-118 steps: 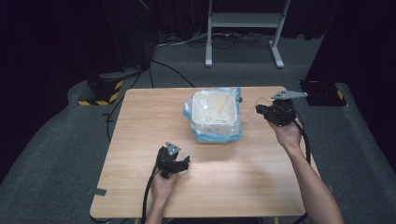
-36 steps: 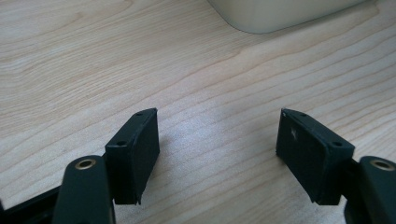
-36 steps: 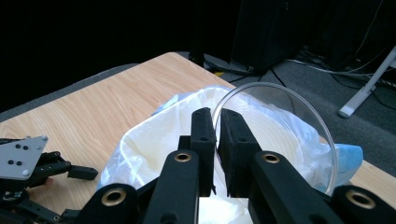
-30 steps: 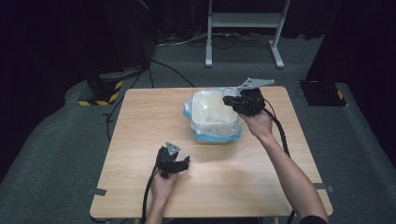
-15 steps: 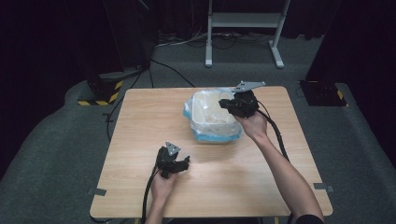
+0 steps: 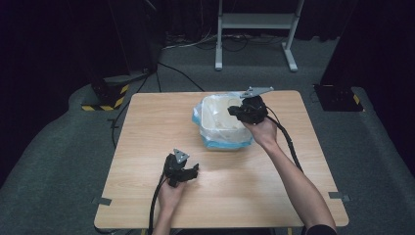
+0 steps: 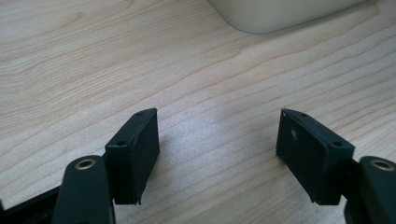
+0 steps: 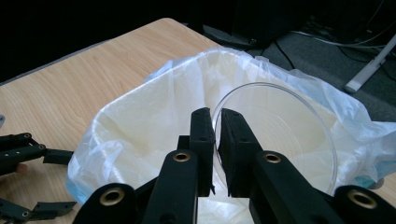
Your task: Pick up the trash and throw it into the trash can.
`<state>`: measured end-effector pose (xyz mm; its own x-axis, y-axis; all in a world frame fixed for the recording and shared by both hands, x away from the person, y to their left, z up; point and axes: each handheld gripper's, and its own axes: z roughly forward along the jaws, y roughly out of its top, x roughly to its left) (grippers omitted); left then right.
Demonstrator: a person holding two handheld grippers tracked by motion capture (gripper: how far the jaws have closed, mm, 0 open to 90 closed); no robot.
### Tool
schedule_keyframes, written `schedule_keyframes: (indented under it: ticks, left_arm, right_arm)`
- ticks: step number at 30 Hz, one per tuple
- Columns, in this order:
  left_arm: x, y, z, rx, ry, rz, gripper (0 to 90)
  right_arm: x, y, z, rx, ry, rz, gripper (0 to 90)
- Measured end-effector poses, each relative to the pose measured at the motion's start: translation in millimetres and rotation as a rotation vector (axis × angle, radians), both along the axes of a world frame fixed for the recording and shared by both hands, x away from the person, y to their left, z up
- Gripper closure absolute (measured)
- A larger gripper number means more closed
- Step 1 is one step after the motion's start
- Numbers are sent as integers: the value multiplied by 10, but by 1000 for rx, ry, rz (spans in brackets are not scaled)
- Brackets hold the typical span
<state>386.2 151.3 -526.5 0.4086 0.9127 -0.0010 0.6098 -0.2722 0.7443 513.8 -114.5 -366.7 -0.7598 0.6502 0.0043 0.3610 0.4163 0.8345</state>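
A cream bin lined with a white and blue plastic bag [image 6: 220,131] stands at the middle back of the table. My right gripper [image 6: 236,111] hovers over the bin's right side. In the right gripper view this gripper [image 8: 217,116] is shut on the rim of a clear round plastic dish [image 8: 280,135], which it holds on edge above the bag's opening [image 8: 140,135]. My left gripper [image 6: 188,171] rests low over the table's front, open with nothing between its fingers. In the left gripper view it [image 7: 217,135] looks over bare wood, with the bin's base [image 7: 280,11] beyond.
The wooden table [image 6: 147,132] has bare room on its left half and along the front. A cable [image 6: 286,142] trails from the right gripper over the right forearm. A metal stand [image 6: 254,29] and floor cables lie behind the table.
My right gripper has swung left from the table's right edge to above the bin and has kept creeping left and lower over it. The left gripper has stayed put.
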Motion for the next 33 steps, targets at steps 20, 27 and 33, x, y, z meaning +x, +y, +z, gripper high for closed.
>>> schedule_keyframes:
  ticks: [20,27,33]
  left_arm:
    - [0,-1,-1,-1,0,1,297]
    - [0,-1,-1,-1,0,1,297]
    - [0,-1,-1,-1,0,1,297]
  right_arm:
    - [-28,-60,14,-6,6,-29,605]
    - [-94,-148,81,5,2,-44,581]
    - [-176,-326,88,60,3,-69,580]
